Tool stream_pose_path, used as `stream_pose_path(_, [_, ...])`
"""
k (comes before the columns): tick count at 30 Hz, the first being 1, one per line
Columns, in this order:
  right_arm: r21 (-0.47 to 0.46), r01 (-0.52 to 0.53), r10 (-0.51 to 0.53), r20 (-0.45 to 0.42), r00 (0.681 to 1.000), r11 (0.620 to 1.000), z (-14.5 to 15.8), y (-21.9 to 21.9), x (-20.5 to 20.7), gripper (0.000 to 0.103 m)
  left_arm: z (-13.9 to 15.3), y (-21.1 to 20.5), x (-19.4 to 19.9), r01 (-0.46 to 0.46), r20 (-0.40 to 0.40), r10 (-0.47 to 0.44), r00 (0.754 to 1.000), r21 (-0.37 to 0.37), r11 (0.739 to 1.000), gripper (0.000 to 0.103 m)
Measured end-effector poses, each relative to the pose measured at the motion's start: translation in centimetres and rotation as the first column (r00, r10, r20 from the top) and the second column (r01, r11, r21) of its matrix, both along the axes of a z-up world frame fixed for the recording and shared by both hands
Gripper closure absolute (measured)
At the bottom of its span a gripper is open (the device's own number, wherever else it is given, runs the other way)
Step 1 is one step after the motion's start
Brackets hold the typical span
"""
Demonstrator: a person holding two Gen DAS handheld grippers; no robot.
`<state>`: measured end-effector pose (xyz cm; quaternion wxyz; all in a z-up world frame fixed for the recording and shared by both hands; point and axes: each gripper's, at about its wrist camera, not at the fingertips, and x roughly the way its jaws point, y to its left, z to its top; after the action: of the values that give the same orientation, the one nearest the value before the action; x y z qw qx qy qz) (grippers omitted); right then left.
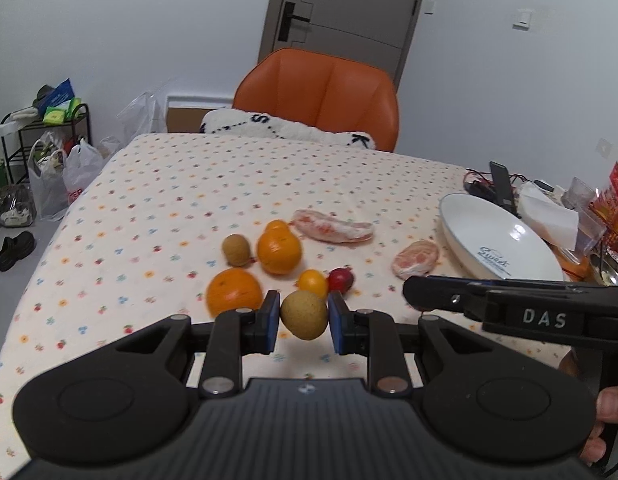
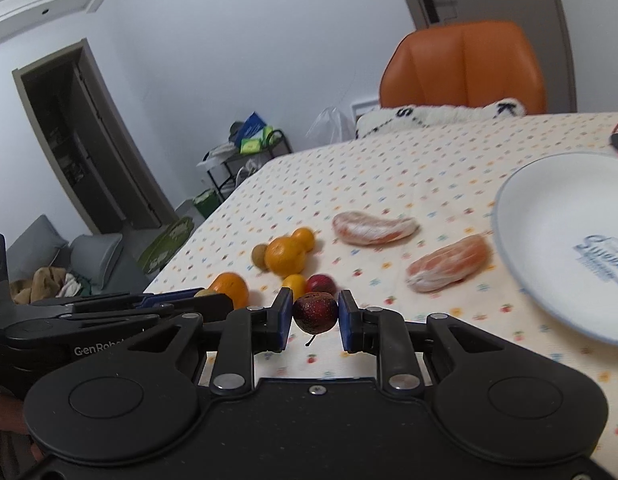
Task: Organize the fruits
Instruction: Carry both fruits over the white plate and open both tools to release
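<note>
Flower-dotted tablecloth (image 1: 157,184) covers table; orange chair (image 1: 321,92) at far edge, grey door (image 1: 341,4) behind. Left gripper (image 1: 303,318): jaws part-closed, clamped on tan round fruit (image 1: 303,314), lifted off cloth near front edge. Right gripper (image 2: 313,316): jaws likewise narrow, clamped on dark red fruit (image 2: 315,312), stem hanging. Oranges (image 1: 279,250), small yellow fruit (image 1: 313,282), another red fruit (image 1: 341,279) clustered mid-table. Two peeled segments (image 2: 449,264) lie toward right edge, beside white plate (image 2: 549,208). Clutter along right edge.
</note>
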<state>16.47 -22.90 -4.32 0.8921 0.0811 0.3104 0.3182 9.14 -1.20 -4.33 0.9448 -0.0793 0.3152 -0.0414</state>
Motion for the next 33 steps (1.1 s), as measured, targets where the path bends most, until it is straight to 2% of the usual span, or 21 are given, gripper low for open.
stream_pose_path(22, [0.026, 0.175, -0.177, 0.054, 0.983, 0.984, 1.1, -8.2, -0.7, 0.08, 1.3, -7.3, 2.9, 0.114, 0.041, -0.115, 0.993, 0.013, 0.993, 0.079])
stream_pose_path(33, [0.023, 0.253, -0.254, 0.045, 0.966, 0.967, 0.2, -11.7, -0.1, 0.08, 0.9, -10.8, 5.3, 0.156, 0.032, -0.156, 0.987, 0.012, 0.988, 0.079])
